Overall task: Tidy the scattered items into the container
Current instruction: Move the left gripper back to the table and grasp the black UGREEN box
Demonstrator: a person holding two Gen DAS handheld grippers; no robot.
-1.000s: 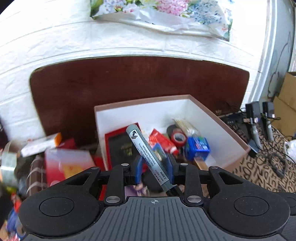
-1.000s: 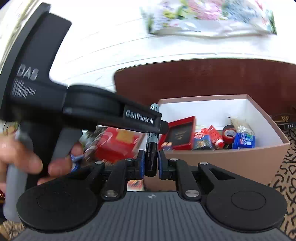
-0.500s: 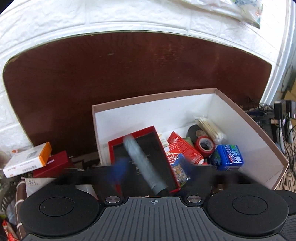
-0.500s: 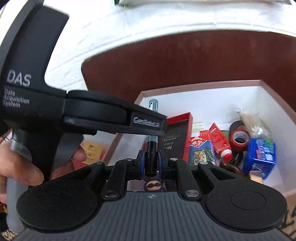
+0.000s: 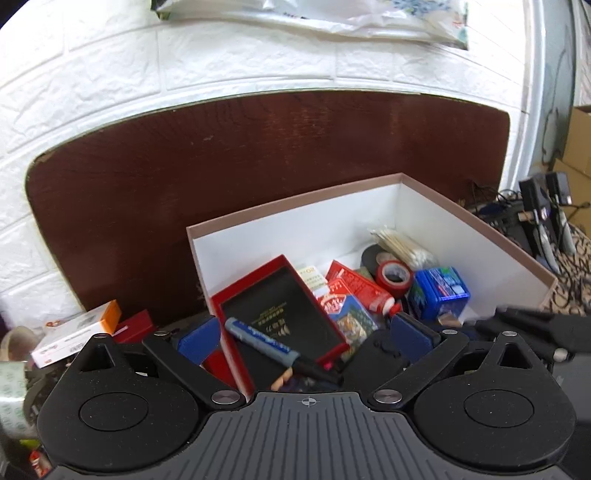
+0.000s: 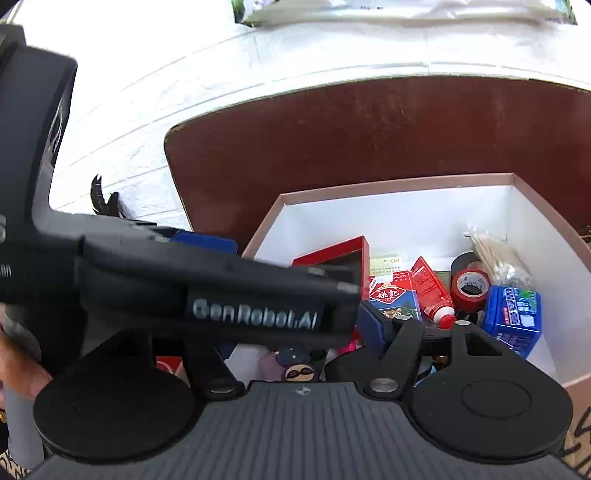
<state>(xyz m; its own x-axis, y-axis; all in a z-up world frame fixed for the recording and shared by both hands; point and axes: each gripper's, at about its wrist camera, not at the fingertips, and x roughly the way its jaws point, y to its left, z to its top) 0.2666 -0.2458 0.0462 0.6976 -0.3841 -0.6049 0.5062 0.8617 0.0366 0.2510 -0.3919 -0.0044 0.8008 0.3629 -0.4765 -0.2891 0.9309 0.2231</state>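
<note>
Looks like a home room, cluttered: white faux-brick wall panels point(image 5: 92, 96), dark wood headboard-like board point(image 5: 258, 158) mid-frame, floral bag point(image 5: 332, 18) at top, cardboard boxes point(image 5: 580, 147) and chargers with cables point(image 5: 535, 206) far right.

Our left gripper point(image 5: 306, 338) hangs over the near edge of the box point(image 5: 295, 212), its jaws spread wide and empty. Between them we see the marker point(image 5: 273, 349) lying slantwise on the red case point(image 5: 280, 306). Further right in the box lie a tape roll point(image 5: 393, 275), a blue pack point(image 5: 441, 291) and cotton swabs point(image 5: 402, 247).
</note>
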